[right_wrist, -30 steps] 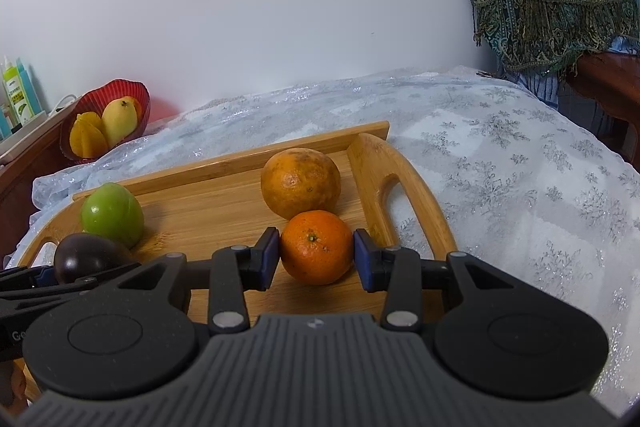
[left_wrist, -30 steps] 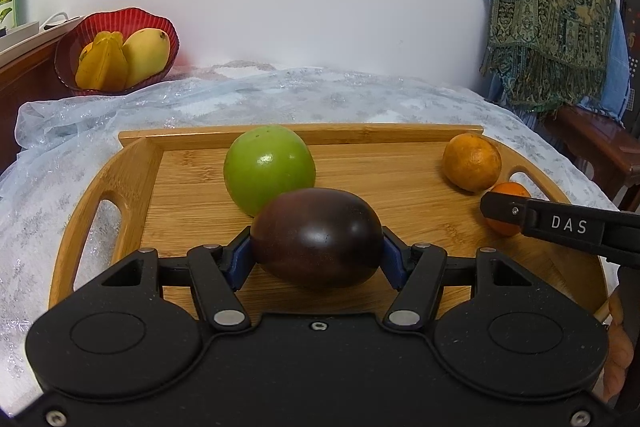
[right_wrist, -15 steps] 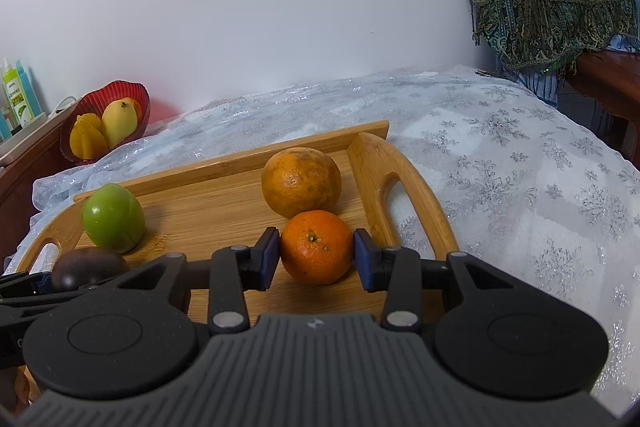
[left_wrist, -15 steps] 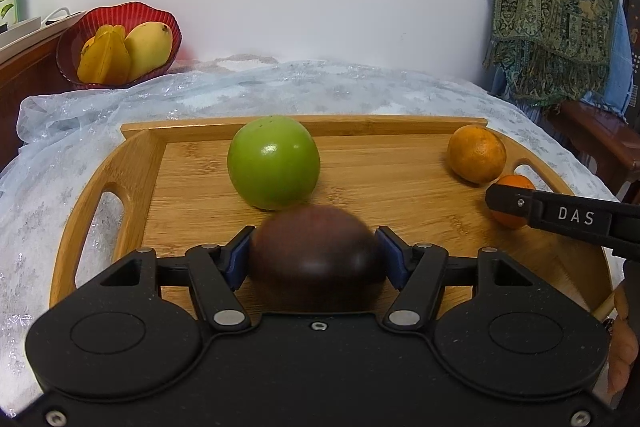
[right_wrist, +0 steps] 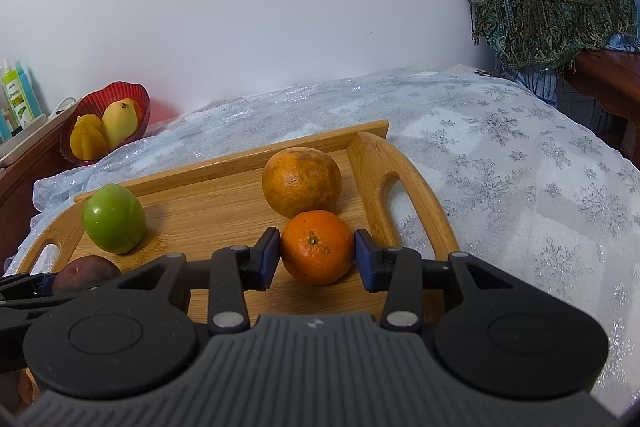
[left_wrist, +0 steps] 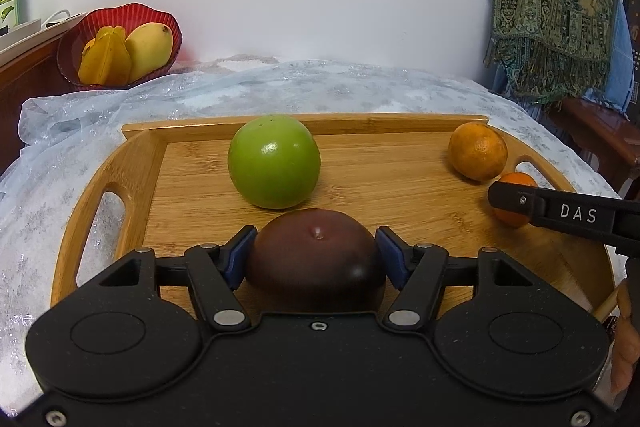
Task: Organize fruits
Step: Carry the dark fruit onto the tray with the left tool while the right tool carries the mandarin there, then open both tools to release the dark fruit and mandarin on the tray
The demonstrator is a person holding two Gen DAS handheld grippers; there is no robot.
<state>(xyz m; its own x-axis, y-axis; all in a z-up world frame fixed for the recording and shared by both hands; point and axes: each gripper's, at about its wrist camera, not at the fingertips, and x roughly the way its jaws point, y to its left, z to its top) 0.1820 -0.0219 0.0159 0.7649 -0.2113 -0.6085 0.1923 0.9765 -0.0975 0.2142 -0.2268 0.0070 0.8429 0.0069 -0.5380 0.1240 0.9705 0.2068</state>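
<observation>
Fruit sits low in the left view: the left gripper (left_wrist: 316,257) squeezes the dark fruit (left_wrist: 316,259), green apple (left_wrist: 274,161) right behind. The wooden tray (left_wrist: 400,183) has bare floor at middle right. In the right view, the right gripper (right_wrist: 317,259) brackets the small orange (right_wrist: 317,247); whether it clamps, I cannot tell. The big orange (right_wrist: 301,181) touches it, and the tray handle (right_wrist: 404,187) is close on the right. All four fruits are on the tray, so sorting looks barely begun.

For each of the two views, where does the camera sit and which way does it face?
Left wrist: on the left gripper, facing the tray's far rim; its pads flank the dark purple round fruit.
Right wrist: on the right gripper, facing the tray's right end; its pads flank the small bright orange.
Shared: wooden handled tray, green round fruit, red fruit bowl.
</observation>
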